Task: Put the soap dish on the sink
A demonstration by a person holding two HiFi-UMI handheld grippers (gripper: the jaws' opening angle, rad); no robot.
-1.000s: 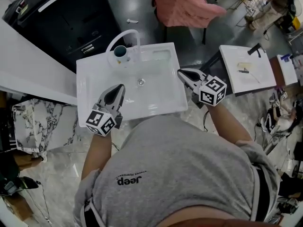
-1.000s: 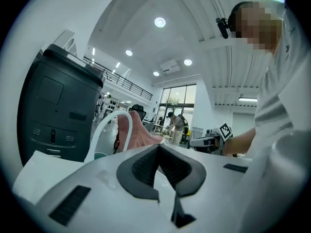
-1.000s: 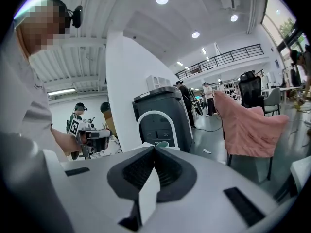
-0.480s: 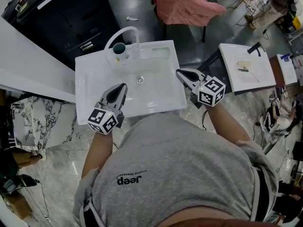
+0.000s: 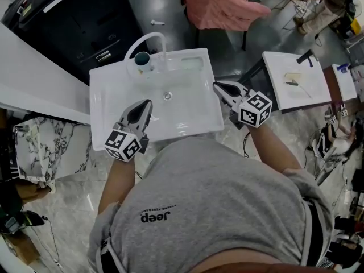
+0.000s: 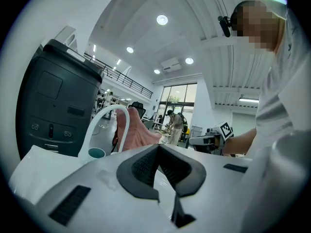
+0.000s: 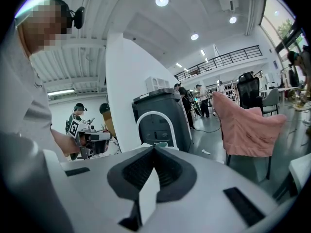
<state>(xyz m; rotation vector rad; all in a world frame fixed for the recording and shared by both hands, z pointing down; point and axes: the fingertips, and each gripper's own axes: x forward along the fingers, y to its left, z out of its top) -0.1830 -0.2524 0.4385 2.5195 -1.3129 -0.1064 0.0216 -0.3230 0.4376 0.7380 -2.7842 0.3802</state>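
The white sink [image 5: 100,98] lies below me, with a white arched faucet [image 5: 149,39] and a teal cup [image 5: 142,59] at its back rim. A pale rectangular soap dish [image 5: 192,65] rests on the sink's back right ledge, clear of both grippers. My left gripper [image 5: 148,103] hovers over the basin's front left, pointing toward the faucet, shut and empty [image 6: 158,146]. My right gripper [image 5: 215,86] sits at the sink's right edge, also shut with nothing between its jaws [image 7: 154,147].
A second white sink [image 5: 296,82] with a black faucet stands to the right. A chair draped in pink cloth [image 5: 224,4] is behind the sink, a black cabinet [image 5: 79,21] at the back left, and a white counter [image 5: 34,78] at the left. People stand at the far right.
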